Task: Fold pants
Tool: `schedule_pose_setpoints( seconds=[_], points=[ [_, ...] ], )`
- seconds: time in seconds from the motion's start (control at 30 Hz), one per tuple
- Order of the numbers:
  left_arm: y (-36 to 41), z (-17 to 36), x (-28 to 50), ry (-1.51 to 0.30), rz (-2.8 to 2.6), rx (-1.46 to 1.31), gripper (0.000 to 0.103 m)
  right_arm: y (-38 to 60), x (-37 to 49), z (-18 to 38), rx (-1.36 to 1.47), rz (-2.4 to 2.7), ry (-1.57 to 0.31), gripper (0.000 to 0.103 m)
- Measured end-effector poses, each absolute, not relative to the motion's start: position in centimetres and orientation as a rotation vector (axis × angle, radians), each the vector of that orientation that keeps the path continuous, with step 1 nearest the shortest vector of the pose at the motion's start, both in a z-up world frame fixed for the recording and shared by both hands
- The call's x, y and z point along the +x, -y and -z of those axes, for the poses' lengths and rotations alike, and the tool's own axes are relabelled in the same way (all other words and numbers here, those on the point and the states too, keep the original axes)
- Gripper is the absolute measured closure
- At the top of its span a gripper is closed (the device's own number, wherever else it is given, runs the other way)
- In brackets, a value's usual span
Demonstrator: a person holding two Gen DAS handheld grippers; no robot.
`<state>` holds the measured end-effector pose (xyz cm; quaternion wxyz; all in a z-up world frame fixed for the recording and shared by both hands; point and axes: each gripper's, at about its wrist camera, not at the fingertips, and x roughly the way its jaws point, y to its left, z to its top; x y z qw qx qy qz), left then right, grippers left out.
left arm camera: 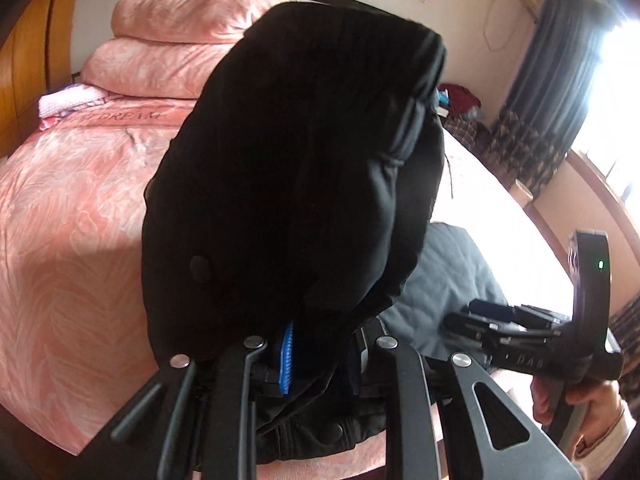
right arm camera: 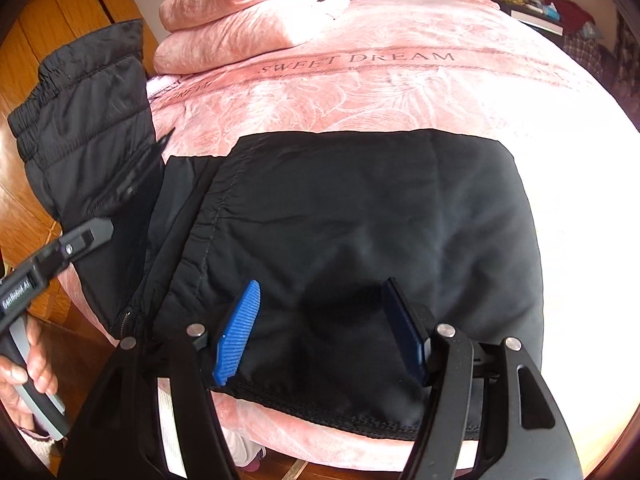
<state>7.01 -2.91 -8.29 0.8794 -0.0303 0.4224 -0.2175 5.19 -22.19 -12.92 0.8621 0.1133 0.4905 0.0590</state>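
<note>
Black padded pants lie partly folded on the pink bed. My left gripper is shut on the pants' waist end and holds it lifted, so the cloth fills the left wrist view; one blue pad shows at the pinch. In the right wrist view this lifted waist part hangs at the left, with the left gripper under it. My right gripper is open just above the folded pants near the front hem, its blue pads apart and empty.
The pink bedspread reads "SWEET DREAM". Folded pink quilts are stacked at the bed's head. A wooden wardrobe stands at the left. Clutter and curtains sit by the bright window.
</note>
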Motion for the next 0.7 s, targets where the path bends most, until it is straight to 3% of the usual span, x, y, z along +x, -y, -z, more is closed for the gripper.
schedule_pose_setpoints(
  seconds=[0.27,0.3,0.37,0.4,0.5,0.6,0.7],
  points=[
    [5.1,11.0,7.6,-1.027,0.537,-0.001,0.070,23.4,5.4,13.3,0.257,-0.095,-1.042,0.038],
    [5.0,11.2,7.0,-1.037,0.538,-0.009,0.066,23.5,5.3,13.3,0.255,-0.094,-1.043,0.037],
    [4.6,10.8,7.3,-1.069,0.563,-0.057,0.046,23.5,5.3,13.3,0.251,-0.095,-1.046,0.036],
    [4.6,10.7,6.9,-1.087,0.578,-0.093,0.030,23.4,5.3,13.2,0.250,-0.095,-1.046,0.035],
    [3.7,9.1,6.5,-1.085,0.629,-0.180,0.025,23.5,5.3,12.9,0.252,-0.093,-1.043,0.033],
    [2.5,8.0,6.4,-1.036,0.552,-0.159,0.011,23.6,5.5,12.5,0.263,-0.091,-1.031,0.033],
    [1.7,7.8,7.6,-1.002,0.416,-0.117,0.010,23.6,5.7,11.5,0.267,-0.097,-1.006,0.032]
  ],
)
